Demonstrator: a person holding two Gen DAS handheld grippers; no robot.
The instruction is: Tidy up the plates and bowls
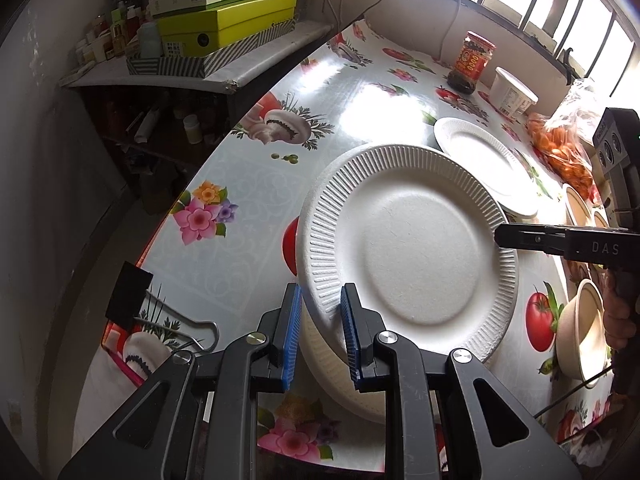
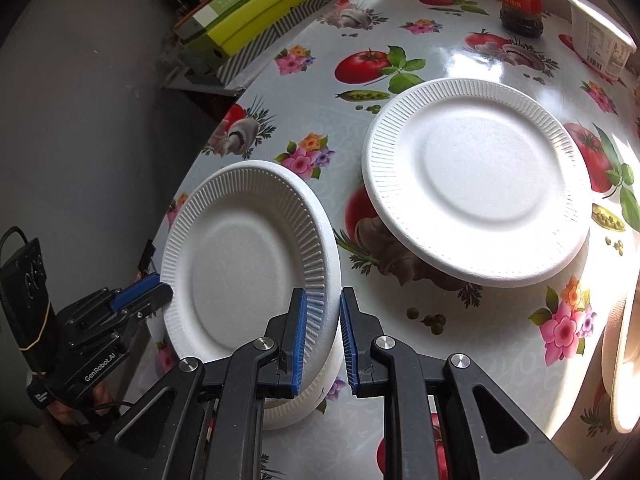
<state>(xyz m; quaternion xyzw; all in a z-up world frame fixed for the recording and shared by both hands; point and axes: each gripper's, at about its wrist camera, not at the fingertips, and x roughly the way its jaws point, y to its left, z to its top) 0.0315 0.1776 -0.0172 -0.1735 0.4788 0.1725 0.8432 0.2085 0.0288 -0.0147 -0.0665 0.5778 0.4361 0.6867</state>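
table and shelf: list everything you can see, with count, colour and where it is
held plate: 1, white, tilted above the table, gripped at opposite rims
second plate: 1, white, flat on the table beyond it
bowls: at least 2, beige, right edge
sauce jar: 1, red label, far side
tub: 1, white, beside the jar
bag: 1, clear with orange contents, right
tablecloth: 1, white with floral print
boxes: several, green, shelf on the left
left gripper: black, blue pads, on plate rim
right gripper: same, on opposite rim
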